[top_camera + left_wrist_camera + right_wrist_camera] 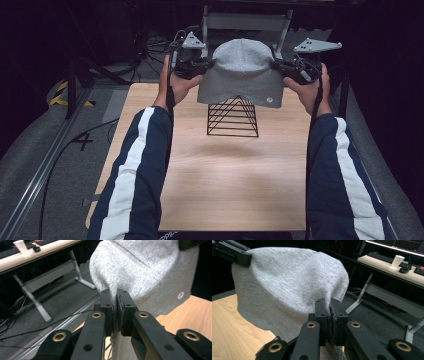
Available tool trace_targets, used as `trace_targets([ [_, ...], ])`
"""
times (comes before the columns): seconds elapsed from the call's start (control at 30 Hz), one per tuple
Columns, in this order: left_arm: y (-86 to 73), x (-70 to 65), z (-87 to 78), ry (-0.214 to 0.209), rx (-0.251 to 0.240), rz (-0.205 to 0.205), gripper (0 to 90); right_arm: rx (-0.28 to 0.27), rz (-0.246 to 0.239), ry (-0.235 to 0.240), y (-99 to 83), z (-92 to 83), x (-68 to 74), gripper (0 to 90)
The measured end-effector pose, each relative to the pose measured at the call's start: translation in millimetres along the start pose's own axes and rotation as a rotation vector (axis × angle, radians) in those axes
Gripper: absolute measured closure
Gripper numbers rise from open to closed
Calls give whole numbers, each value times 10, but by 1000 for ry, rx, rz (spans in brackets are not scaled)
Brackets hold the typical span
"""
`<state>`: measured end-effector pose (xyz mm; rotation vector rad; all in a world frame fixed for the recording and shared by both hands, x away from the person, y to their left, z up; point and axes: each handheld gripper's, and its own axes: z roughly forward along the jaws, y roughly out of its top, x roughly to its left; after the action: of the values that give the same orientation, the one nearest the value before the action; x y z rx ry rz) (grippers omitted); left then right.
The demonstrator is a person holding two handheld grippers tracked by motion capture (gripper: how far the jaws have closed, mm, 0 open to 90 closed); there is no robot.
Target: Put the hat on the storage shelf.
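A grey knit beanie [242, 72] hangs stretched between my two grippers above the far end of the wooden table [215, 180]. My left gripper [209, 63] is shut on the hat's left edge, and the fabric [140, 270] is pinched between its jaws [117, 302]. On the other side, my right gripper [277, 64] is shut on the beanie's right edge, with grey cloth [289, 280] clamped in it [330, 310]. A black wire pyramid stand [233, 117] sits on the table right under the hat; the hem covers its top.
A person's hands and forearms in navy sleeves with white stripes [135, 170] reach in from the bottom. A grey metal frame [245, 22] stands beyond the table. Cables lie on the floor at left [70, 150]. A desk with a paper cup [398, 260] is farther off.
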<state>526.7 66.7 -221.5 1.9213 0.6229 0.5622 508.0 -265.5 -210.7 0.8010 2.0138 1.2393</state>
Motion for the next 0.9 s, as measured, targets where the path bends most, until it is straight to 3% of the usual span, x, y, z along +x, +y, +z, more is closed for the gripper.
trace_targets([
  [0.27,-94,-69,-106,-27,-12,14,843,3,-41,5,-7,-105,114,854],
  [0.4,-129,-79,-118,-36,-17,14,843,6,-39,10,-43,-117,133,854],
  [0.5,-167,-93,-70,-28,15,33,843,16,-38,13,-102,-95,130,854],
  [0.9,-436,-126,259,-28,98,15,842,74,-8,20,-464,112,92,854],
])
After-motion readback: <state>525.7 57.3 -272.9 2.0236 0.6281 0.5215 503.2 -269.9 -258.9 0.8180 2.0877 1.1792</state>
